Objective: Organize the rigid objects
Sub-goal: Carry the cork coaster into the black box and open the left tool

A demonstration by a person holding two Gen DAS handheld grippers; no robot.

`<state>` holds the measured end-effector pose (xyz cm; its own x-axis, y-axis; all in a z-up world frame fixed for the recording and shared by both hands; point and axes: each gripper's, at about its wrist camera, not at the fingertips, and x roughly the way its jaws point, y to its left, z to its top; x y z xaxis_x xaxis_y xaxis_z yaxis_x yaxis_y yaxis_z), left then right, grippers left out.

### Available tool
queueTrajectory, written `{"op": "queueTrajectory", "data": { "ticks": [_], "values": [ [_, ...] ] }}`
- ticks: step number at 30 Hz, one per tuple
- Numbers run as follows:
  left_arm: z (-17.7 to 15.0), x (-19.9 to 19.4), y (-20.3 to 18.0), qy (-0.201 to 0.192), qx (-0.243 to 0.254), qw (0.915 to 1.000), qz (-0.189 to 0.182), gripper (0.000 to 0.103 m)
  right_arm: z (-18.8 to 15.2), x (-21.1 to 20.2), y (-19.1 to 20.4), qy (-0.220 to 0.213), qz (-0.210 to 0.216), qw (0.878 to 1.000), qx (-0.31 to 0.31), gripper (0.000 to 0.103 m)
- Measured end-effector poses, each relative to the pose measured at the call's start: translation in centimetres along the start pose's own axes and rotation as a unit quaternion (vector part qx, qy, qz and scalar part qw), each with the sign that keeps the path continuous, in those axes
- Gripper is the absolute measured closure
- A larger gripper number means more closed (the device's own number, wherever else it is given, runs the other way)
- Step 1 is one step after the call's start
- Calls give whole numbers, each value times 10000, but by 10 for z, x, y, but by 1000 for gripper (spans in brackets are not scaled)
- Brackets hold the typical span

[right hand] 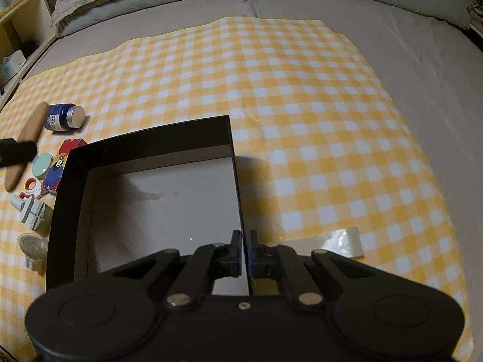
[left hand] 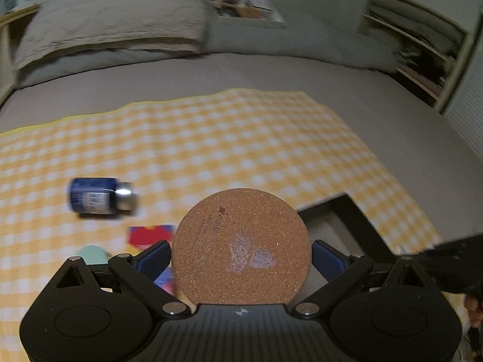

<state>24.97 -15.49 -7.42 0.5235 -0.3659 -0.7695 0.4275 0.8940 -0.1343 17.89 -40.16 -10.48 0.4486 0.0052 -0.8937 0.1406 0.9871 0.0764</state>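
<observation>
a round brown cork coaster [left hand: 241, 246] is clamped edge to edge between the blue pads of the left gripper [left hand: 241, 256] and is carried above the yellow-and-white checked cloth [left hand: 241, 138]. the right gripper [right hand: 245, 252] is pinched shut on the right wall of the open black cardboard box [right hand: 145, 138], whose pale floor lies bare. a blue bottle with a silver cap [left hand: 101, 195] is seen on its side to the left, well apart. a red-and-blue card [left hand: 149, 235] and a mint-green round tin [right hand: 43, 165] lie just beside the box's left wall.
</observation>
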Motion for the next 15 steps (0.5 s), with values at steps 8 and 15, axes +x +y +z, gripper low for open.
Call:
{"op": "queueTrajectory", "data": {
  "ticks": [8,15],
  "values": [
    [-6,28,-53,369,297,9983,-329,5,-1,-2,0,-18,59,10000,1,99],
    [-9,60,-66,542,195,9977,-347,5,-2,-4,0,-1,126,9999,26,100]
  ]
}}
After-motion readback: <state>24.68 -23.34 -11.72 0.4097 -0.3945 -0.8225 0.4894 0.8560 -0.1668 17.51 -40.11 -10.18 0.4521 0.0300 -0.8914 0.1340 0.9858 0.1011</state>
